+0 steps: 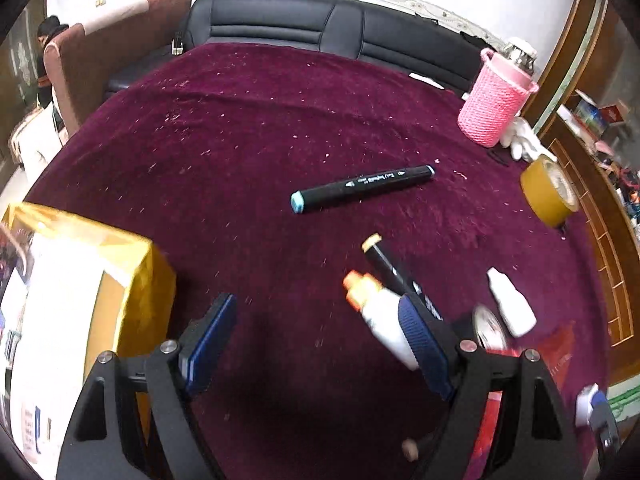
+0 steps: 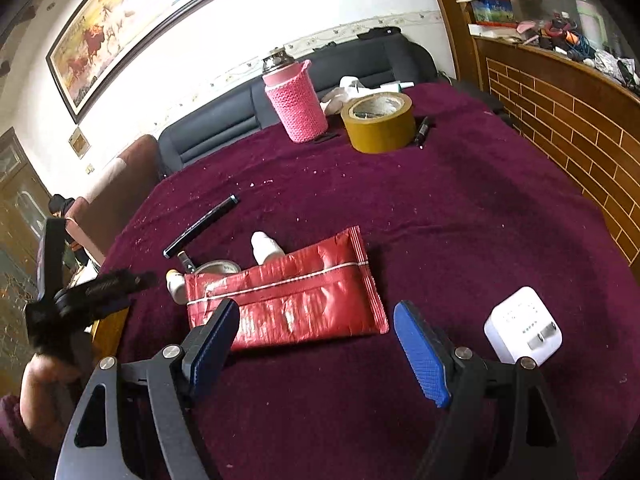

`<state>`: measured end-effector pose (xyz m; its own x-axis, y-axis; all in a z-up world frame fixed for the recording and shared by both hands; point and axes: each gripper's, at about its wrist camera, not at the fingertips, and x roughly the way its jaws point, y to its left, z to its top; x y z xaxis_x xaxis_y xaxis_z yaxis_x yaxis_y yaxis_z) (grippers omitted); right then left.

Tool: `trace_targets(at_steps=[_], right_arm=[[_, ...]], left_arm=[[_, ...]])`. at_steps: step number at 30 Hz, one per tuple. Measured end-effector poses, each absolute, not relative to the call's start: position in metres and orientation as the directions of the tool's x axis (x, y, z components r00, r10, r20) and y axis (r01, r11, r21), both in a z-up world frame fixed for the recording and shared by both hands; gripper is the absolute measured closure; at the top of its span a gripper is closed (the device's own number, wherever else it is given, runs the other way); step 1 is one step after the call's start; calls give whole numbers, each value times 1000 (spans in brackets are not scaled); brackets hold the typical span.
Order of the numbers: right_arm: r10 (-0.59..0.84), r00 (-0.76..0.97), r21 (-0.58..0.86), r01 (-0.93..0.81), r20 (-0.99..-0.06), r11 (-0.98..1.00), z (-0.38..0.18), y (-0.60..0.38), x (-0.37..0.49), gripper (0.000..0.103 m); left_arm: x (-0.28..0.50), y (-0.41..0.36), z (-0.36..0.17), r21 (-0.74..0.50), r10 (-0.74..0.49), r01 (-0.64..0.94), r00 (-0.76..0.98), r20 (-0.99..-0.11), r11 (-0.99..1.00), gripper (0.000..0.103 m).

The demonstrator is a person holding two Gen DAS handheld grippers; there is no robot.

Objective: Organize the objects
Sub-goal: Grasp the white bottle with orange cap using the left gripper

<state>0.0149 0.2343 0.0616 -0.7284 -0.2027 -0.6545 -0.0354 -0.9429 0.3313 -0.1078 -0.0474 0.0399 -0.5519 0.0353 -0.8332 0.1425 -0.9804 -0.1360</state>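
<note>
Your left gripper [image 1: 316, 336] hangs released over the maroon cloth of the tabletop [image 1: 240, 128], nothing between its blue pads. At the tabletop's left edge sits a gold box [image 1: 132, 280]. Toward the middle lies a black marker with a pale blue cap [image 1: 362, 189], clear of everything else. Nearer you, just past the right pad, a white bottle with an orange cap [image 1: 376, 308] lies beside a second black marker [image 1: 390, 268], the two touching or nearly so. A small white dropper bottle [image 1: 512, 304] lies to their right. At the far right corner a flask in a pink knitted sleeve [image 1: 492, 104] stands upright, with a roll of brown tape [image 1: 548, 192] near it by the right edge.

Your right gripper [image 2: 316, 344] is also released and empty, its jaws spread above bare cloth. A red foil pouch [image 2: 296, 300] lies just beyond the left pad, and a white plug adapter [image 2: 520, 328] sits to the right of the right pad.
</note>
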Motion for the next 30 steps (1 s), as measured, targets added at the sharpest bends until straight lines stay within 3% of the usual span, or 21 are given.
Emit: trace_targets(at_steps=[8, 10, 12, 19, 20, 22, 27, 30], right_arm=[[-219, -729, 363, -43, -649, -931, 50, 247, 9, 19], [-228, -729, 375, -42, -646, -926, 49, 248, 10, 19], [-230, -733, 377, -39, -640, -925, 50, 249, 11, 19], [-235, -730, 366, -22, -642, -930, 49, 243, 12, 19], [-233, -729, 363, -23, -644, -931, 49, 243, 12, 19], [-226, -731, 358, -27, -644, -933, 48, 243, 11, 19], [-192, -736, 329, -44, -649, -943, 45, 243, 11, 19], [-180, -734, 316, -49, -655, -948, 43, 242, 10, 19]], left_arm=[[-120, -31, 25, -109, 40, 98, -536, -843, -989, 22], [-118, -29, 20, -90, 34, 81, -534, -845, -993, 30], [-115, -27, 20, -73, 27, 63, -549, -835, -995, 48], [-112, -16, 18, 20, -31, 26, -588, -808, -999, 49], [-110, -13, 19, 39, -39, 12, -595, -803, -999, 53], [-108, -11, 20, 12, 3, -21, -590, -807, -1000, 77], [-90, -14, 25, -52, 72, -52, -575, -815, -997, 78], [-68, -27, 33, -153, 159, -58, -565, -810, -987, 78]])
